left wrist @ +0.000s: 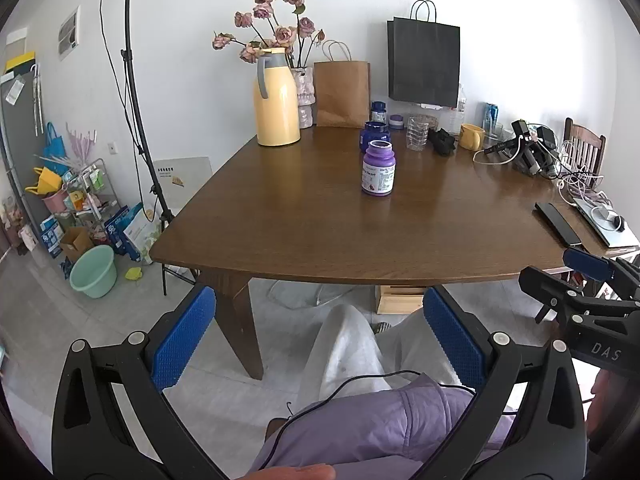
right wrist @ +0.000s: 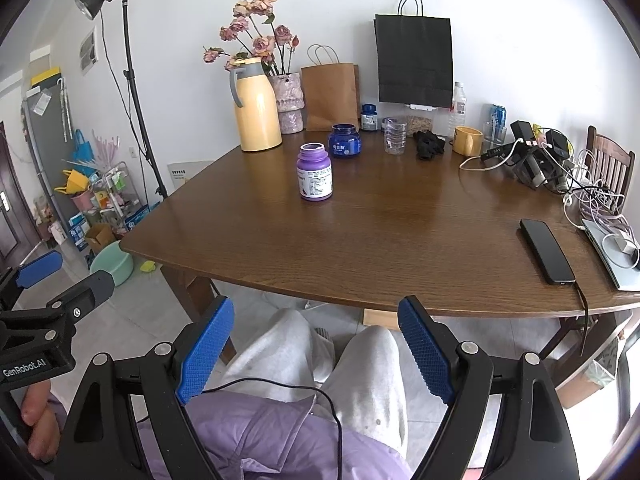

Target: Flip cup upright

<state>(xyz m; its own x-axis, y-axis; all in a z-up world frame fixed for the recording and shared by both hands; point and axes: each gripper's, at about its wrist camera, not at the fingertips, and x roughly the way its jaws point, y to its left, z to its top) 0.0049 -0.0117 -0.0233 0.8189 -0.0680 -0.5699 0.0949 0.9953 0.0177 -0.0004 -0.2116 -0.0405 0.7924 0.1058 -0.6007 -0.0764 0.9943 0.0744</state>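
Note:
A purple open-topped bottle-like cup [left wrist: 378, 168] stands upright mid-table, and shows in the right wrist view [right wrist: 314, 177] too. A yellow mug [left wrist: 471, 136] lies on its side at the back right [right wrist: 468, 141]. A clear glass cup [left wrist: 417, 132] stands upright near it [right wrist: 395, 136]. My left gripper [left wrist: 320, 340] is open and empty, held low in front of the table over the person's lap. My right gripper [right wrist: 316, 344] is open and empty, also short of the table edge. Each gripper shows at the edge of the other's view.
On the brown wooden table [left wrist: 304, 224]: a yellow thermos jug [left wrist: 277, 100], flower vase [left wrist: 304, 92], paper bags [left wrist: 342, 94], blue jars [right wrist: 345, 141], black phone [right wrist: 547, 250], laptop [right wrist: 612, 252], chargers and cables [right wrist: 536, 160]. A light stand [left wrist: 136, 92] stands left.

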